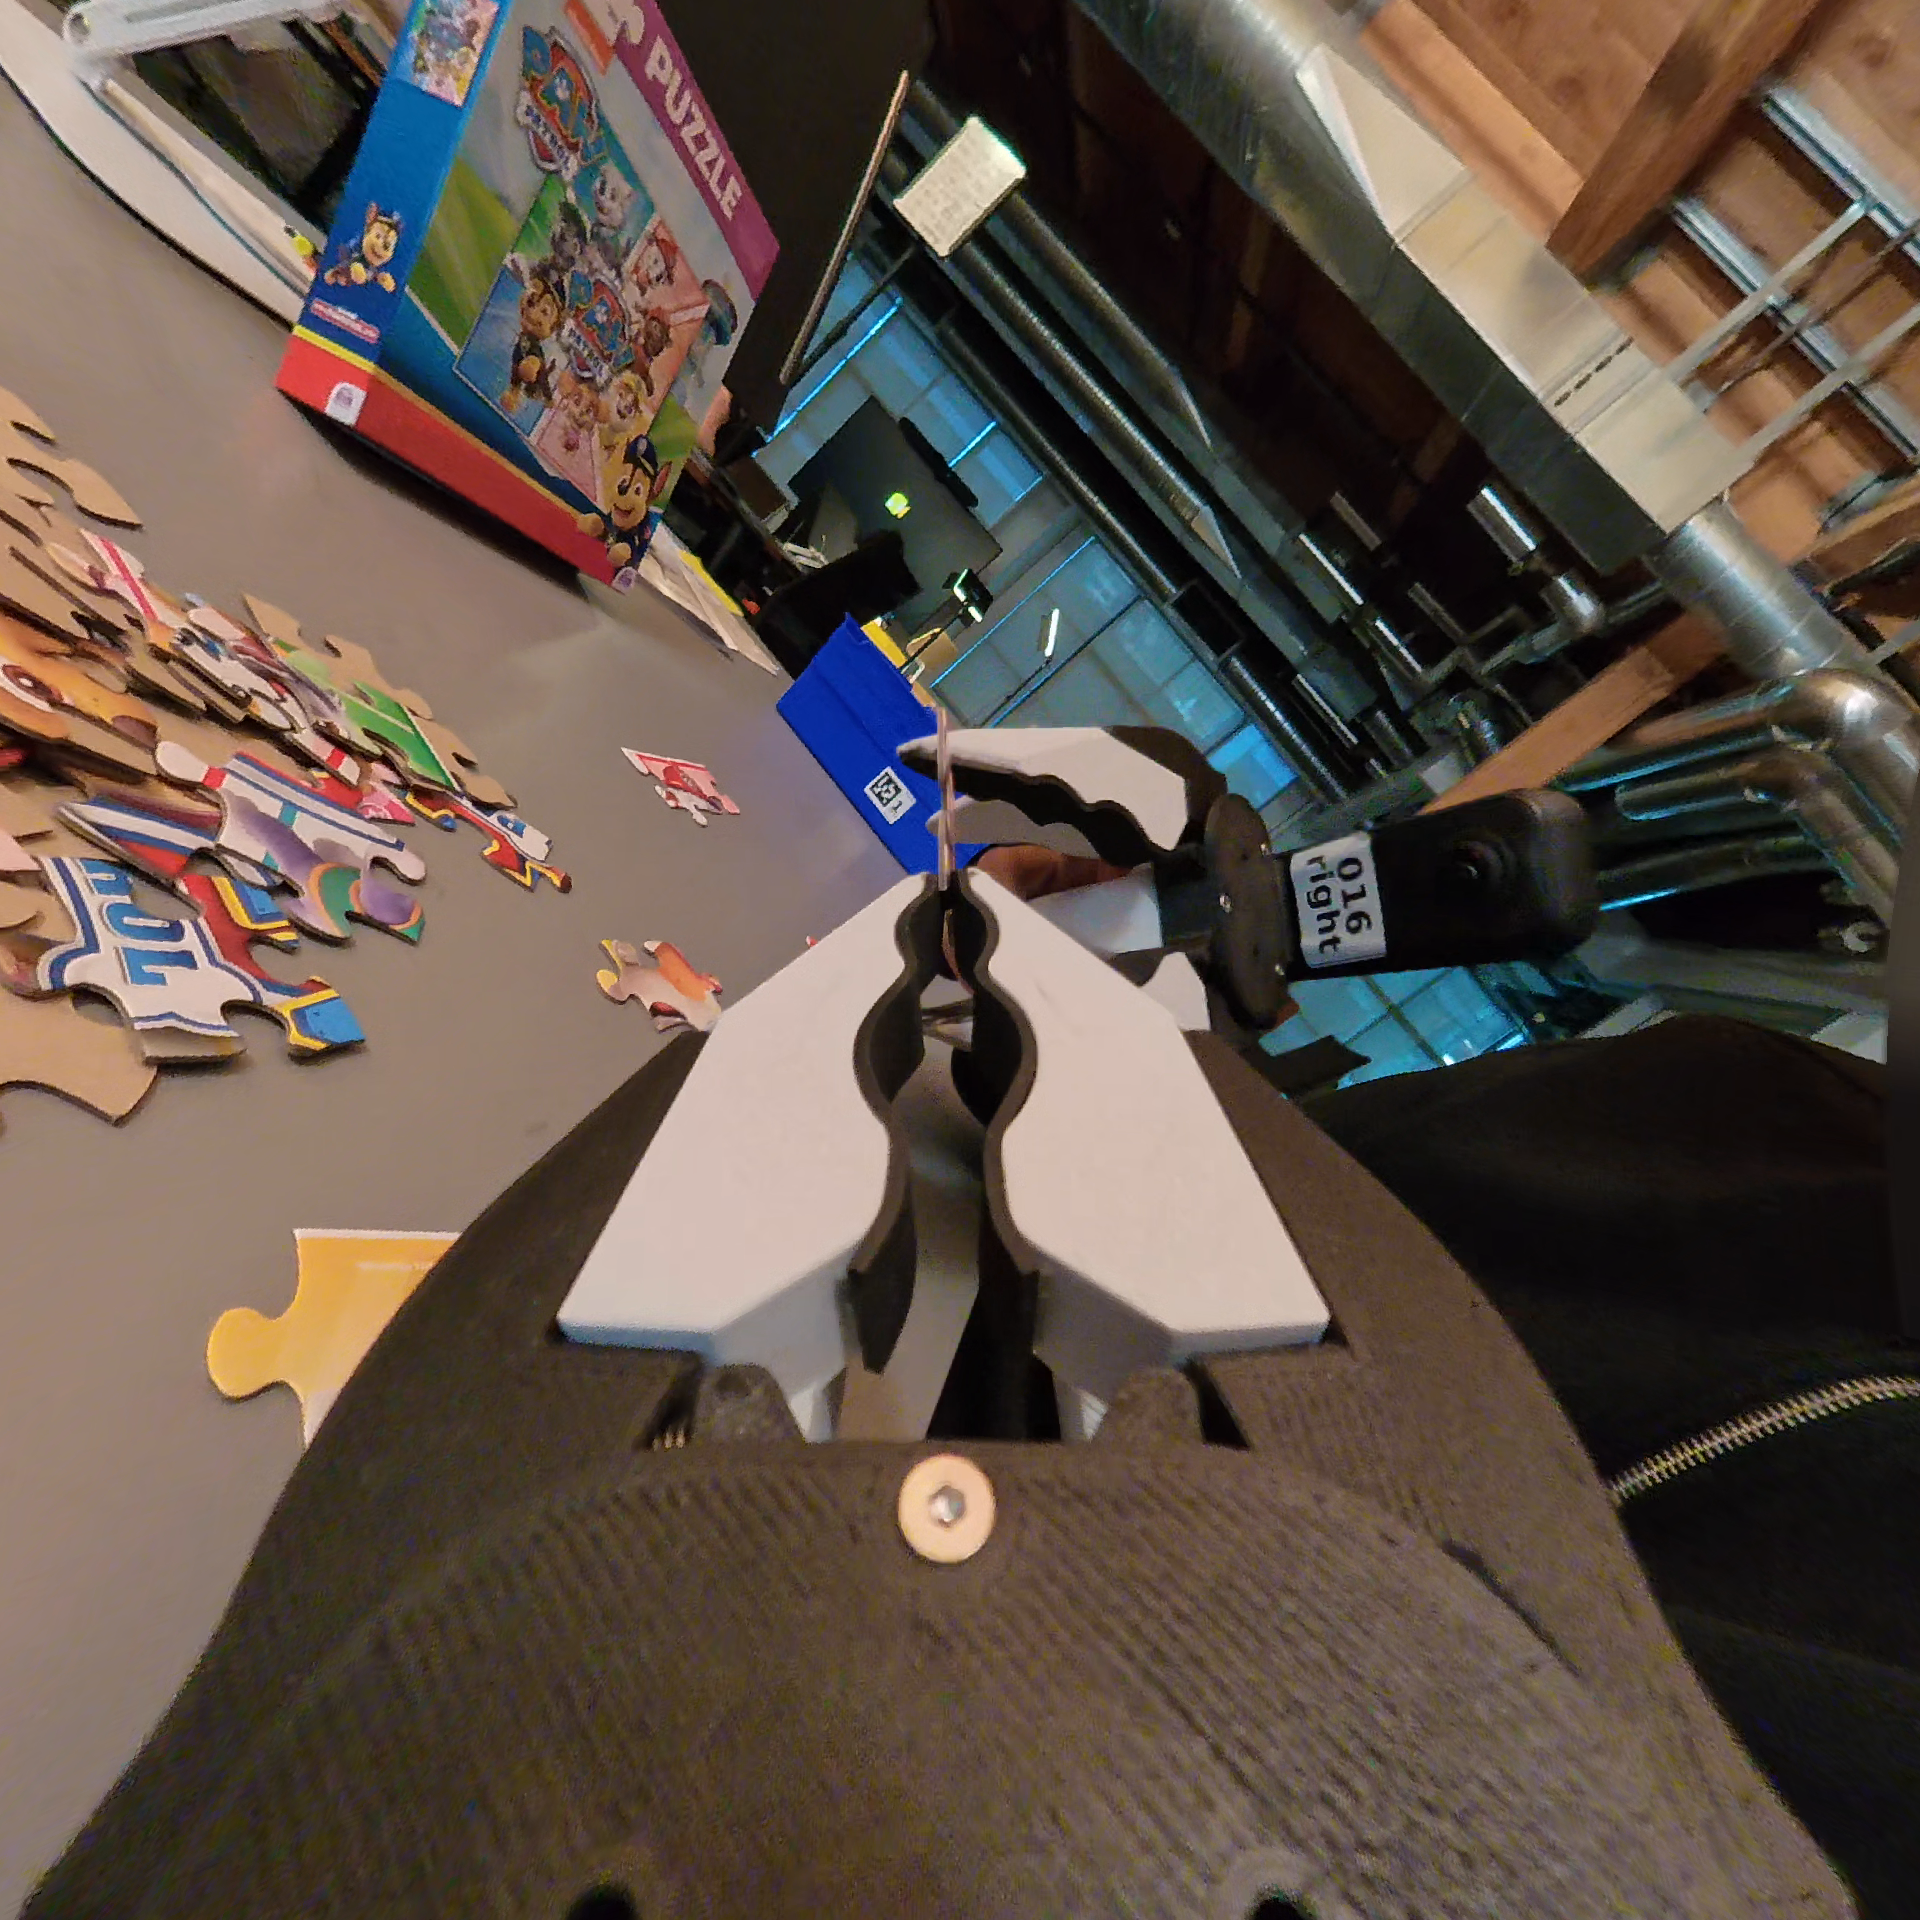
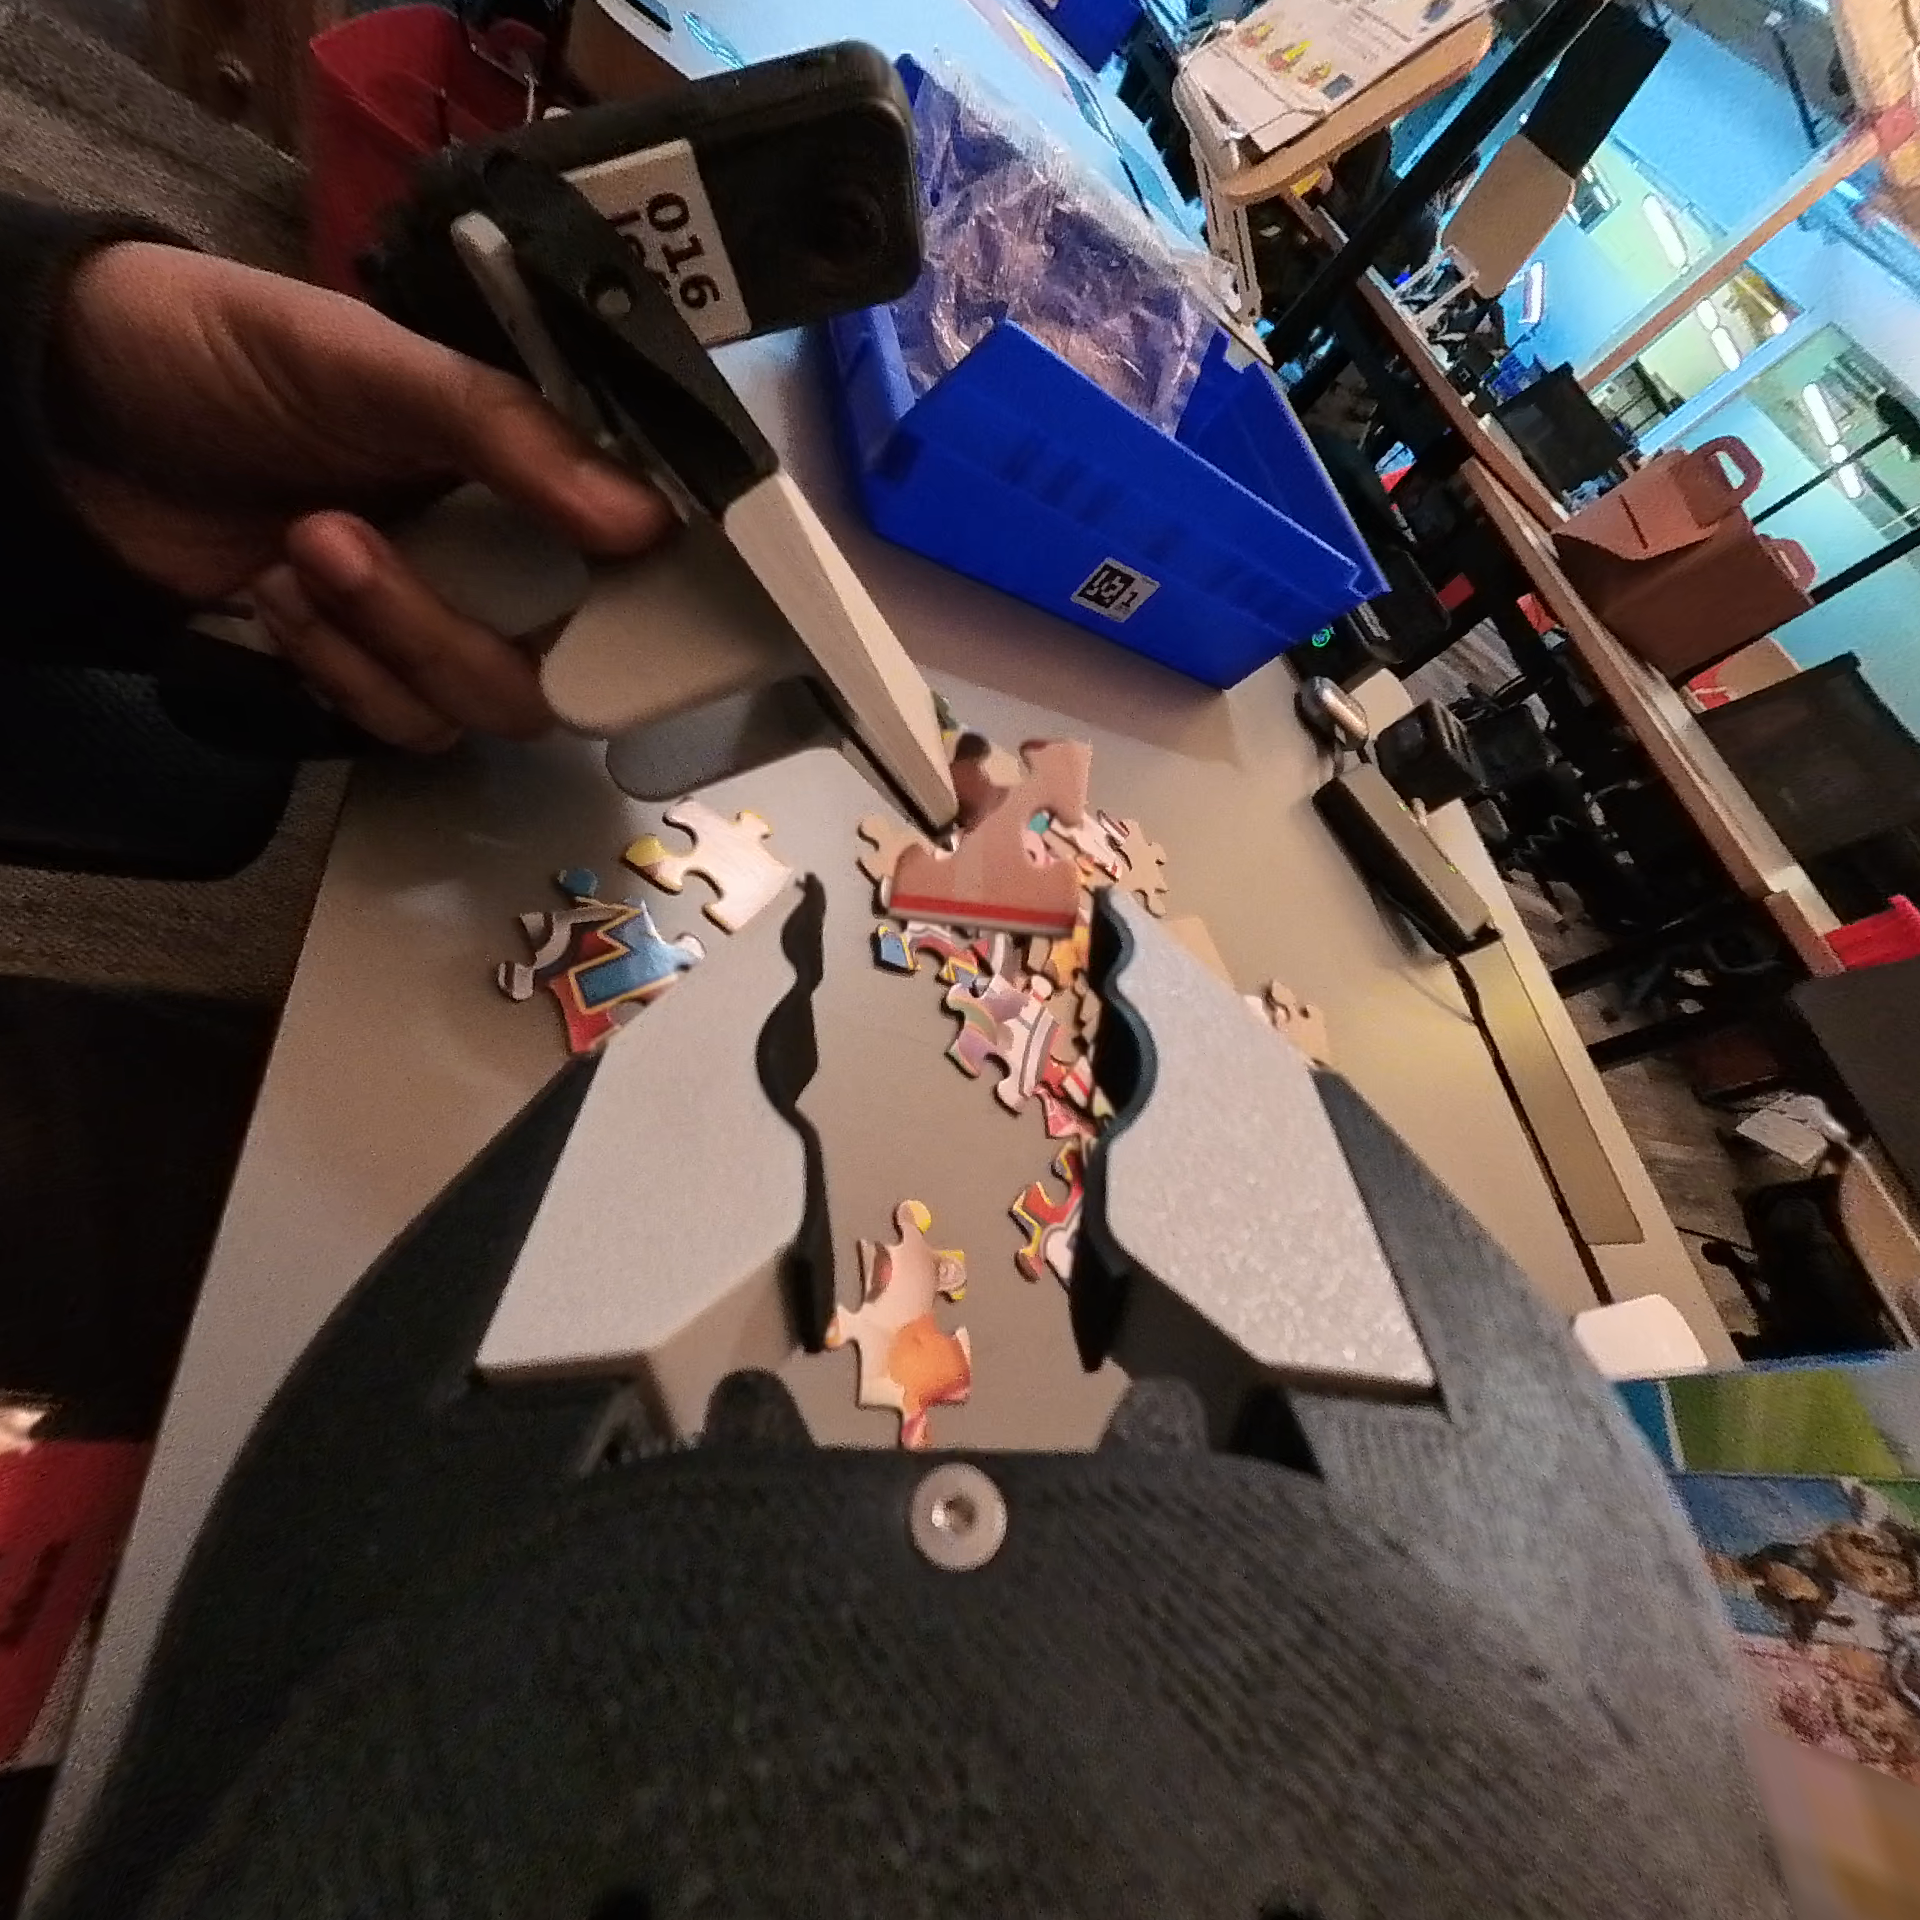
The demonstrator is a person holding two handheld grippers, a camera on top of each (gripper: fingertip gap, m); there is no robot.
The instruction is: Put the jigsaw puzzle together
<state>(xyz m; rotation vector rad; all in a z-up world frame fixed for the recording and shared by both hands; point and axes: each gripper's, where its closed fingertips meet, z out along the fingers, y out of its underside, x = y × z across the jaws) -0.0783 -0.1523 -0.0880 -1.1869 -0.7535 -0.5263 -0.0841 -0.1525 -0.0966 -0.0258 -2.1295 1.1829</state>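
My left claw (image 1: 943, 902) is clamped on a puzzle piece (image 2: 987, 862), gripped at one edge and held up off the desk (image 1: 436, 1122), edge-on to my left camera as a thin upright sliver. My right claw (image 2: 951, 925) stands wide apart with nothing in it, just beside that piece, whose flat face is turned towards it. The loose pile of pieces (image 1: 187, 831) lies on the desk below, with a blue bin (image 2: 1091, 488) beyond.

Left tongs (image 1: 943, 891) clamp puzzle piece (image 1: 942, 800) edge-on; right tongs (image 1: 930, 795) open around it.
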